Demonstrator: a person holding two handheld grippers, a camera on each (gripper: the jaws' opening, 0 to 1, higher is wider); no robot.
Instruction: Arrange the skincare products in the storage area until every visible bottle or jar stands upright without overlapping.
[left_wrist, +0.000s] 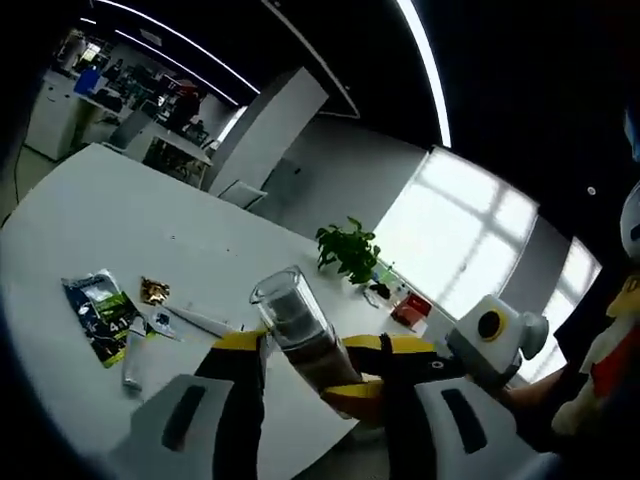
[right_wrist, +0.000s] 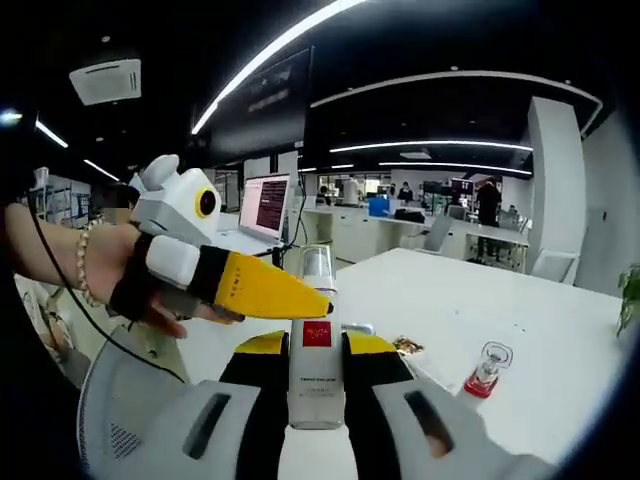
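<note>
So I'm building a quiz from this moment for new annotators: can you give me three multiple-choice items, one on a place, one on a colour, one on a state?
1. Where is the small red-based bottle in the right gripper view?
A. on the white table
B. between gripper fingers
C. on a chair

2. What colour is the square label on the white bottle?
A. blue
B. red
C. green

3. What state is the left gripper in?
A. open and empty
B. shut on the clear-capped bottle
C. lying on the table

Answers:
1 A: it stands alone on the white table, right of the right gripper.
2 B: a red square sits on its front.
3 B: the clear-capped bottle is clamped, tilted, between its yellow-tipped fingers.
</note>
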